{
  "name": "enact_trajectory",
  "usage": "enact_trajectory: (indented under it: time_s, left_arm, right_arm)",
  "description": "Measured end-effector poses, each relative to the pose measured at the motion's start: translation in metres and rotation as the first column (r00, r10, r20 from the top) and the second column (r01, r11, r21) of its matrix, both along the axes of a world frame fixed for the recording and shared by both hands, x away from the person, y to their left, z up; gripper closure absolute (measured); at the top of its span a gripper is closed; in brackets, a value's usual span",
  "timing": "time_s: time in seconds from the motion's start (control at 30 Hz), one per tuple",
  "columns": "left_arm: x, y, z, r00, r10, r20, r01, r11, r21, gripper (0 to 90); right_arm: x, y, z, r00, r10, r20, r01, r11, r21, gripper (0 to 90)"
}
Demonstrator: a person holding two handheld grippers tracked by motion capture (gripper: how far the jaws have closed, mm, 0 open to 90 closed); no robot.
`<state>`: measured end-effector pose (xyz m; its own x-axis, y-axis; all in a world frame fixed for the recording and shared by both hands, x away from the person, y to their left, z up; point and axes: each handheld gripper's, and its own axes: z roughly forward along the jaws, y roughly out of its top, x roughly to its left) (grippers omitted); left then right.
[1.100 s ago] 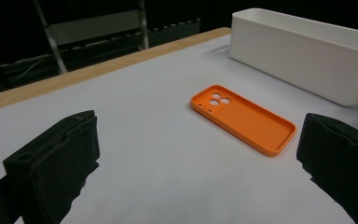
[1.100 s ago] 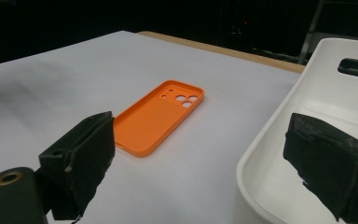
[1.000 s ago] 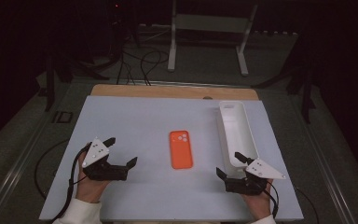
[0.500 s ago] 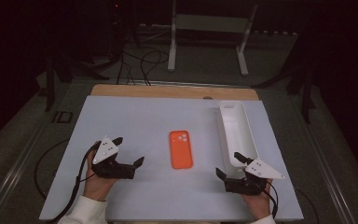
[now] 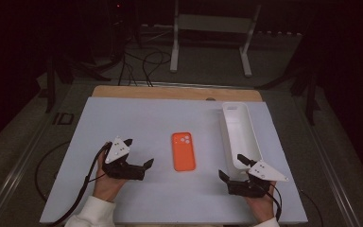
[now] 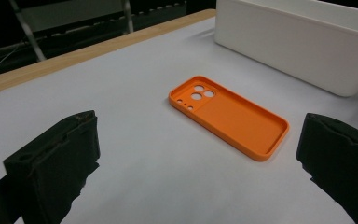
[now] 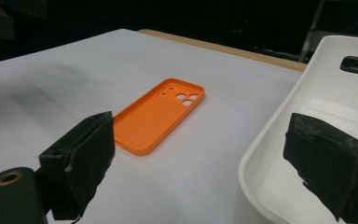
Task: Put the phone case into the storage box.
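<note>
Left hand-held gripper [image 5: 138, 152] sits low at the near left of the surface [image 5: 137, 118], jaws spread wide and empty, aimed rightward toward the case [image 5: 183, 151]. Left hand [image 5: 108, 182] grips it from below, white sleeve [image 5: 92, 215] at the near edge. Right hand-held gripper [image 5: 230, 166] at the near right, jaws also wide and empty, aimed left and away; its right jaw hangs over the near end of the bin [image 5: 240, 133]. Orange phone case lies flat mid-surface, open side up, long axis running near to far, camera holes at the far end. White bin lies just right of it, parallel, apart. Wooden edge [image 5: 177, 92] beyond.
</note>
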<state>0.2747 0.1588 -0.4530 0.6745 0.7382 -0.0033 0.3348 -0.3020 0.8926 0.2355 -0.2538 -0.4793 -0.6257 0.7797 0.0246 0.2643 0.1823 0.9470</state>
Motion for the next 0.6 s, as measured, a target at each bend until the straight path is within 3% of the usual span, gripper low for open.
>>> enact_trajectory:
  time_s: [0.37,0.6]
  left_arm:
    - [0.003,-0.010,-0.004,0.9999,-0.013,-0.007,0.013,0.9999,0.010,0.0]
    - [0.005,-0.023,-0.003,0.9995,-0.031,-0.005,0.031,0.9986,0.042,0.0]
  right_arm:
    - [0.000,0.000,-0.001,1.0000,-0.002,0.000,0.002,1.0000,-0.003,8.9]
    - [0.001,0.000,-0.001,1.0000,0.000,0.000,0.000,1.0000,-0.006,8.9]
